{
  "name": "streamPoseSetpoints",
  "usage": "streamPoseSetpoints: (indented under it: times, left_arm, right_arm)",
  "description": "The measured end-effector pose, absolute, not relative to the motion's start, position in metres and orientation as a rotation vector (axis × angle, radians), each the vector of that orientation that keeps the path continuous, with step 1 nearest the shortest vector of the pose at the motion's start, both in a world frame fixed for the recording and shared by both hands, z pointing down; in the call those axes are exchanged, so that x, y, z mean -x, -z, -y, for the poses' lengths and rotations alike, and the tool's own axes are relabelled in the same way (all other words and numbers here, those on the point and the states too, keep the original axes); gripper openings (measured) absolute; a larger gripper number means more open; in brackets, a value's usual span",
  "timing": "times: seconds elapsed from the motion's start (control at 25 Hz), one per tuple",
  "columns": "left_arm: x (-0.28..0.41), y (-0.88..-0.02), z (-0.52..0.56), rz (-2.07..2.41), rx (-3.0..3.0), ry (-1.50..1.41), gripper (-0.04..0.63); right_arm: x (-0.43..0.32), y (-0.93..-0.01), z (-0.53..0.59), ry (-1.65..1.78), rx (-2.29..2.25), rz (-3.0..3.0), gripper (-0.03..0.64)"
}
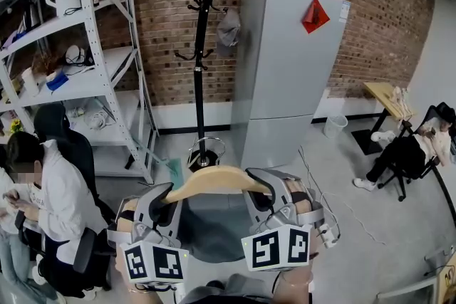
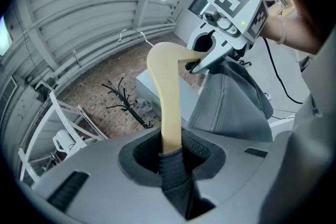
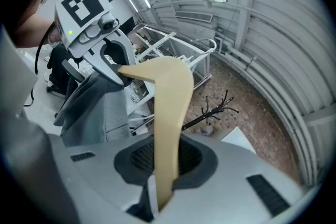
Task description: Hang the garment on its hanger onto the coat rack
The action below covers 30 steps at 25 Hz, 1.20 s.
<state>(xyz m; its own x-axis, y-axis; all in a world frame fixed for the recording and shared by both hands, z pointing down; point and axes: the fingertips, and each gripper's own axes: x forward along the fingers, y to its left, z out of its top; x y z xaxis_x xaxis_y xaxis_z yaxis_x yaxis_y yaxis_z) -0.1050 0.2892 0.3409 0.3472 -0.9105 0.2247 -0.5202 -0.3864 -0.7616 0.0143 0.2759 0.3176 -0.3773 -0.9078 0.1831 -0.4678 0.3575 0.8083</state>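
Observation:
A pale wooden hanger (image 1: 214, 181) with a wire hook (image 1: 202, 147) carries a dark grey garment (image 1: 210, 228) that hangs below it. My left gripper (image 1: 162, 204) is shut on the hanger's left arm (image 2: 169, 113) and a fold of garment (image 2: 176, 176). The right gripper (image 1: 262, 199) is shut on the hanger's right arm (image 3: 167, 128). A black coat rack (image 1: 201, 25) stands ahead against the brick wall, well beyond the hanger. It also shows far off as the coat rack (image 2: 125, 101) in the left gripper view and the coat rack (image 3: 212, 110) in the right gripper view.
A grey refrigerator (image 1: 288, 75) stands just right of the rack, a white metal shelf unit (image 1: 85, 53) to its left. A person in white (image 1: 50, 203) sits at the near left; another person (image 1: 410, 153) sits at the far right by a small table (image 1: 385, 100).

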Motion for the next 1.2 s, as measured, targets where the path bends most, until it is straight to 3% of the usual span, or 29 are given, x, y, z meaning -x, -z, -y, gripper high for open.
streamPoseSetpoints:
  times: [1.2]
  left_arm:
    - [0.056, -0.336, -0.057, -1.325, 2.005, 0.906, 0.084]
  right_arm:
    - [-0.059, -0.309, -0.037, 0.948, -1.118, 2.077, 0.058]
